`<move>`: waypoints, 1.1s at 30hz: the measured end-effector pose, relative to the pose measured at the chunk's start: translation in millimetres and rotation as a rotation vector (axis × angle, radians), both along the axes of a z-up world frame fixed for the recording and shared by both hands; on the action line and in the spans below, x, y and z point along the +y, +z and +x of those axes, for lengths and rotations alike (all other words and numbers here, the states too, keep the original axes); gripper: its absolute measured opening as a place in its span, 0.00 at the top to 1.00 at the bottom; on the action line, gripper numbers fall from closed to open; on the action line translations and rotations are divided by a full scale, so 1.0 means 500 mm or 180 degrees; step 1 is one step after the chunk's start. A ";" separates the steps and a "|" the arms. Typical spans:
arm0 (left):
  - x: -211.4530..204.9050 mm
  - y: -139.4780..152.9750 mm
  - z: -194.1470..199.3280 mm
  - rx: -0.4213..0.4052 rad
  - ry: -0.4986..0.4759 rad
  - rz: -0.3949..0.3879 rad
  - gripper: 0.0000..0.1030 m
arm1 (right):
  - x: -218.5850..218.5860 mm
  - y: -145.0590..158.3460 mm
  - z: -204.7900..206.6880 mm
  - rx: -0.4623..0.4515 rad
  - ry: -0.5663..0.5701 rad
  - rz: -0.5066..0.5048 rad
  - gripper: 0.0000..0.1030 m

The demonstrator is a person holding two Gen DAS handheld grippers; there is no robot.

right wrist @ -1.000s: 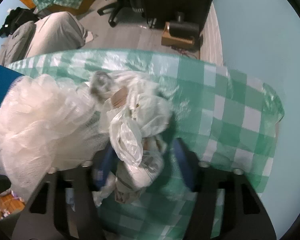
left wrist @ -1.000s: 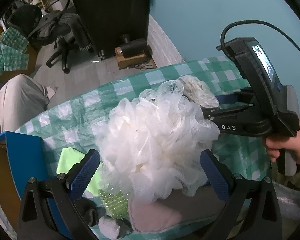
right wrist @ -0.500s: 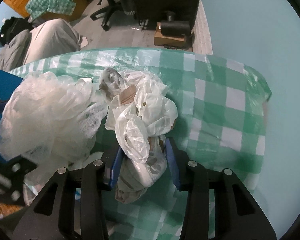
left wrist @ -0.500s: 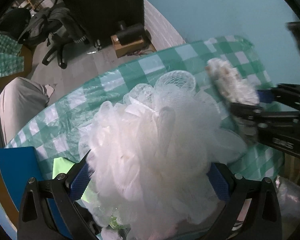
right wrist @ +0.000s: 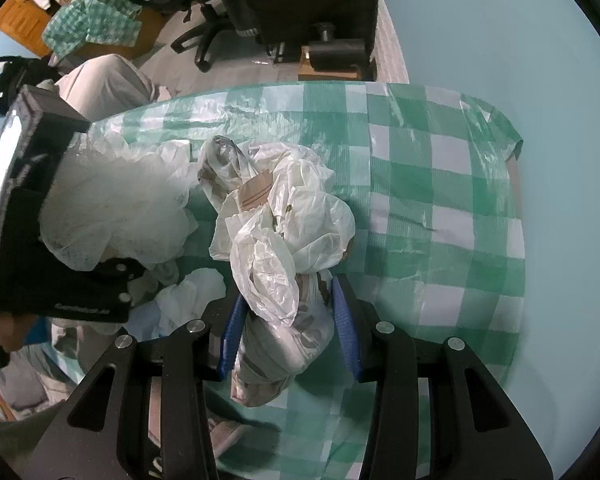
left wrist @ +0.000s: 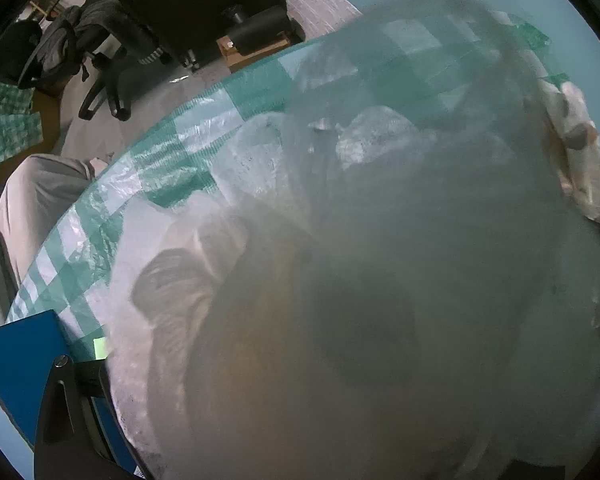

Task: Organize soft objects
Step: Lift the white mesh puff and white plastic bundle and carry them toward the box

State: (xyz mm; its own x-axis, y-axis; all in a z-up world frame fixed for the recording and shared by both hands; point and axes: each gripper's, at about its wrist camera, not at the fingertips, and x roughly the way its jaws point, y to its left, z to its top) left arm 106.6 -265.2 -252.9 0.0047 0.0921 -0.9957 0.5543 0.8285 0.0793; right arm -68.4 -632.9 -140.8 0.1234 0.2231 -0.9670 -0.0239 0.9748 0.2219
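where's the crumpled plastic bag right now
In the right wrist view the crumpled plastic bag sits centre frame between the right hand-held gripper's blue pads, over the checked tablecloth, right of the white mesh pouf.

Crinkly glossy plastic bag [right wrist: 300,216], netted pouf [right wrist: 116,208]

A crumpled plastic bag bundle [right wrist: 284,248] is clamped between the blue pads of the right gripper [right wrist: 286,316], whose jaws have just been closing. At nine o'clock, a white mesh pouf [right wrist: 116,208] is seen under the left gripper [right wrist: 40,220], over the green checked tablecloth [right wrist: 440,208].
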 end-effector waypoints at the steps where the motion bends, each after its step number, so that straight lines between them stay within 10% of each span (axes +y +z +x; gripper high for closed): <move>1: 0.000 0.001 -0.003 -0.0012 -0.0003 -0.0004 0.01 | 0.001 -0.001 0.000 0.0004 -0.0011 0.0005 0.60; 11: 0.014 0.060 -0.040 -0.0220 0.0001 -0.0183 0.38 | 0.015 0.012 -0.020 -0.0063 -0.0044 -0.0057 0.60; 33: 0.112 0.263 -0.116 -0.0768 0.0197 -0.0661 0.39 | 0.070 0.099 -0.037 -0.0331 0.0036 -0.0067 0.60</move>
State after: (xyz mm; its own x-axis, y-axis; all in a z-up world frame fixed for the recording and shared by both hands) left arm 48.7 -209.3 -121.3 0.2436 -0.1056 -0.9641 0.4882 0.8723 0.0278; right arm -87.0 -598.0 -91.4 0.2209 0.2048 -0.9536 -0.0568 0.9787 0.1971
